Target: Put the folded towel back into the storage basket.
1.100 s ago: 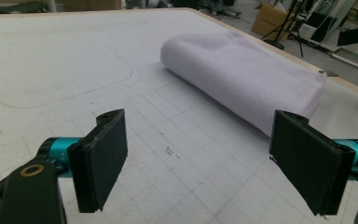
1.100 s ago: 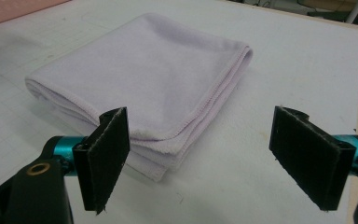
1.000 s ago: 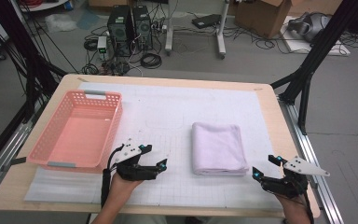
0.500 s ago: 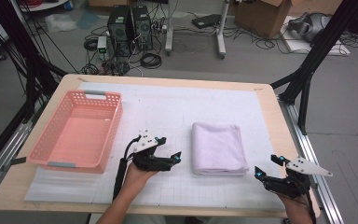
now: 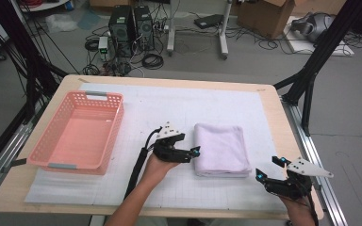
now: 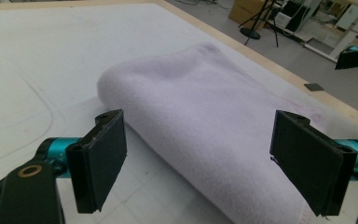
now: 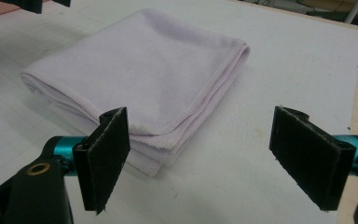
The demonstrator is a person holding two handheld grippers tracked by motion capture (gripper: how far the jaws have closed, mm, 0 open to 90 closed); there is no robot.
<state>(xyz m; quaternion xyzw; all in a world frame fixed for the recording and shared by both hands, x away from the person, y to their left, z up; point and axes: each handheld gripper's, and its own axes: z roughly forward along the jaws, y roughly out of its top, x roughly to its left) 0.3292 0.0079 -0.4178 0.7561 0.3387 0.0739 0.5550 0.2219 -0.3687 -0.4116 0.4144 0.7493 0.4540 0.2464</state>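
Note:
A folded pale lilac towel (image 5: 219,149) lies on the white gridded mat (image 5: 169,106), right of centre. My left gripper (image 5: 193,154) is open at the towel's left edge, low over the mat. In the left gripper view its jaws (image 6: 205,161) stand wide apart, with the towel's rounded fold (image 6: 205,93) just ahead and between them. My right gripper (image 5: 267,168) is open near the table's front right, a short way off the towel's near right corner. The right gripper view has the towel's stitched corner (image 7: 135,70) ahead of the left jaw, and nothing is held in that gripper (image 7: 209,158).
A pink plastic basket (image 5: 115,122) with nothing in it stands at the left of the mat. The wooden table edge (image 5: 283,122) runs close on the right. Beyond the table, computers, cables, black stands and a cardboard box sit on the floor.
My left gripper has moved right and forward from the front middle of the mat to the towel's left edge. The right gripper has barely moved.

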